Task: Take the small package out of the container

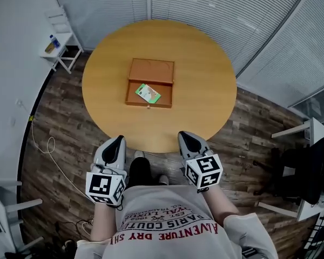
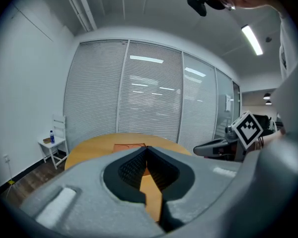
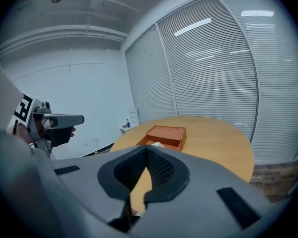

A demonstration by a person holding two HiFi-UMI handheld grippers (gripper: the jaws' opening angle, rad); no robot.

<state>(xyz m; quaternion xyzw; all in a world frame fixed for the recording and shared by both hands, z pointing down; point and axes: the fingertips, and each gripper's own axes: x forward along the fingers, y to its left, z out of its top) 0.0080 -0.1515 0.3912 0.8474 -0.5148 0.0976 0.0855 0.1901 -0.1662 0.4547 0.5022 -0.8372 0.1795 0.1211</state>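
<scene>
An open brown box, the container [image 1: 151,74], lies at the middle of the round wooden table [image 1: 205,63]. Inside its near half is the small green-and-white package [image 1: 147,93]. Both grippers hang over the floor just short of the table's near edge, well apart from the box. My left gripper [image 1: 117,141] is shut and empty, and my right gripper [image 1: 186,137] is shut and empty too. The left gripper view shows its closed tips [image 2: 146,148] with the container [image 2: 130,146] far ahead. The right gripper view shows closed tips [image 3: 146,148], the container [image 3: 165,133] and the package [image 3: 157,144].
A white side stand with a bottle [image 1: 58,43] is at the far left by the wall. A black office chair [image 1: 305,171] and a white desk edge [image 1: 308,128] are at the right. A cable [image 1: 48,144] runs over the wood floor. Window blinds close off the back.
</scene>
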